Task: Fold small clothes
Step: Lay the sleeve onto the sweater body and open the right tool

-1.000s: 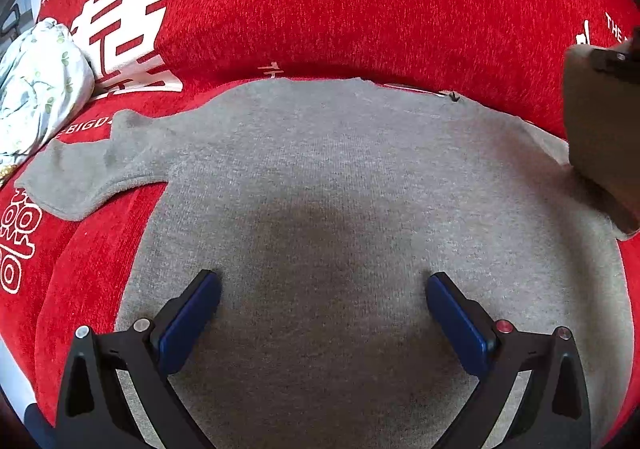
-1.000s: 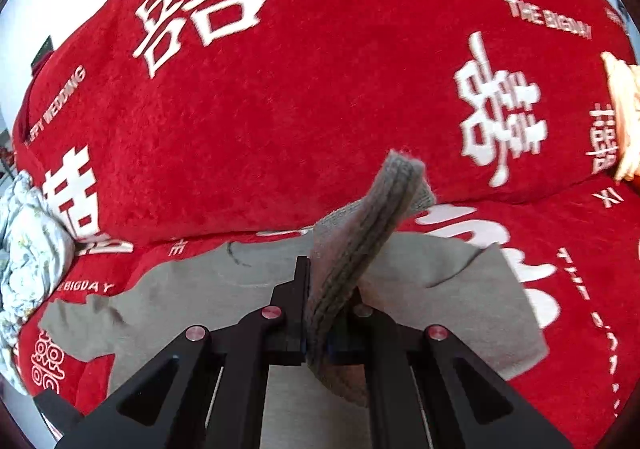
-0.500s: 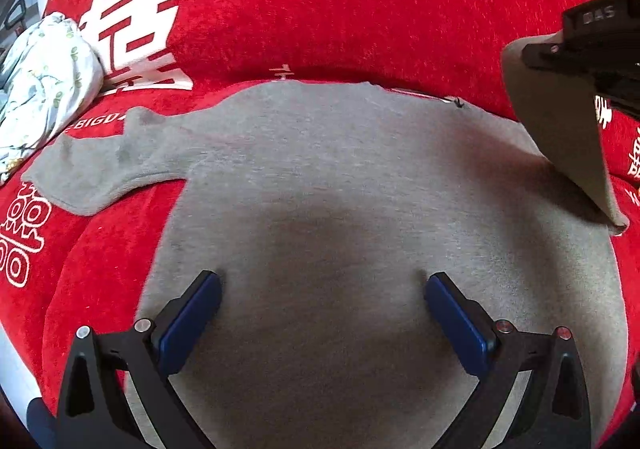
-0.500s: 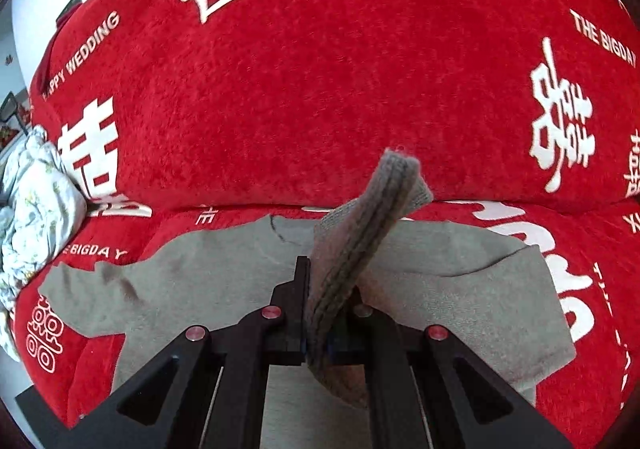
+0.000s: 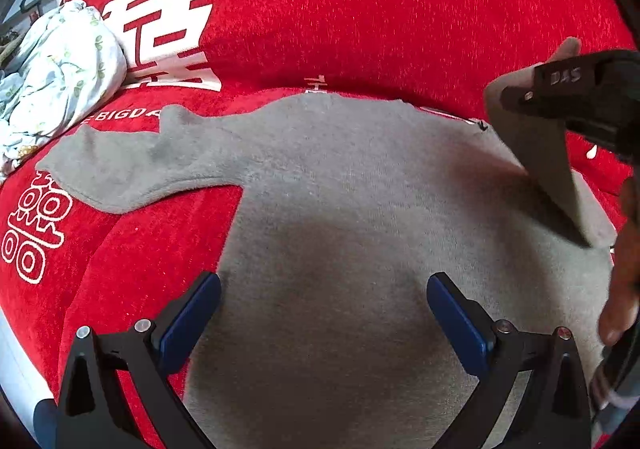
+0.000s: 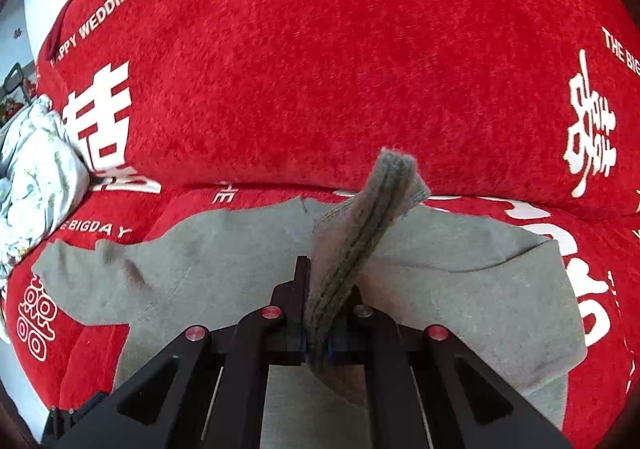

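Right wrist view: the right hand-held gripper [image 6: 317, 333] is pinching the ribbed cuff of the gray sweater's sleeve [image 6: 360, 245], lifting it above the sweater's body. The gray sweater [image 5: 340, 209] is lying spread flat on the red sofa cover [image 5: 360, 17], its other sleeve [image 5: 120, 169] reaching toward the cover's left edge near a floral cloth [image 5: 52, 81]. The left hand-held gripper [image 5: 323, 309] is hovering over the sweater's middle, jaws spread wide, gripping nothing.
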`<state>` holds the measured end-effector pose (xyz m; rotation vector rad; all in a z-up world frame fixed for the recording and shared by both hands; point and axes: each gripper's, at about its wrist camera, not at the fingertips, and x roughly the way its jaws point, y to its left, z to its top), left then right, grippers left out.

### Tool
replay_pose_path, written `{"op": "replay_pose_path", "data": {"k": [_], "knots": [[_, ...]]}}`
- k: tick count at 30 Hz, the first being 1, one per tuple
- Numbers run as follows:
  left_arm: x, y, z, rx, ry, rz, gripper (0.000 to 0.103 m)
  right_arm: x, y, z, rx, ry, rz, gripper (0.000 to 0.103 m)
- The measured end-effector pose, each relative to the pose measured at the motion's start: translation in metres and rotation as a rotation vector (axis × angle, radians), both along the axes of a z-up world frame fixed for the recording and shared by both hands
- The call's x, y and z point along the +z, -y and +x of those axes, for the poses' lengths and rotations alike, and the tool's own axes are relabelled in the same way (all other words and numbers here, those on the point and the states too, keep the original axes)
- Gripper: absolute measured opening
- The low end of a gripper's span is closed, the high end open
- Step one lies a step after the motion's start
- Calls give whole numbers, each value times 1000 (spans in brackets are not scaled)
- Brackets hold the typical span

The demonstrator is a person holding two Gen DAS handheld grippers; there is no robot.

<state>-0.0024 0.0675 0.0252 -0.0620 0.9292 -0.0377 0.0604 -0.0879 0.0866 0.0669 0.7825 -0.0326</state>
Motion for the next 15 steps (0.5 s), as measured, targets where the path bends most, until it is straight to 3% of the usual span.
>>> {"op": "replay_pose_path", "data": {"k": [15], "knots": [[4, -18, -4, 21, 5, -32, 103, -32, -46, 5, 90, -69, -19, 7]]}}
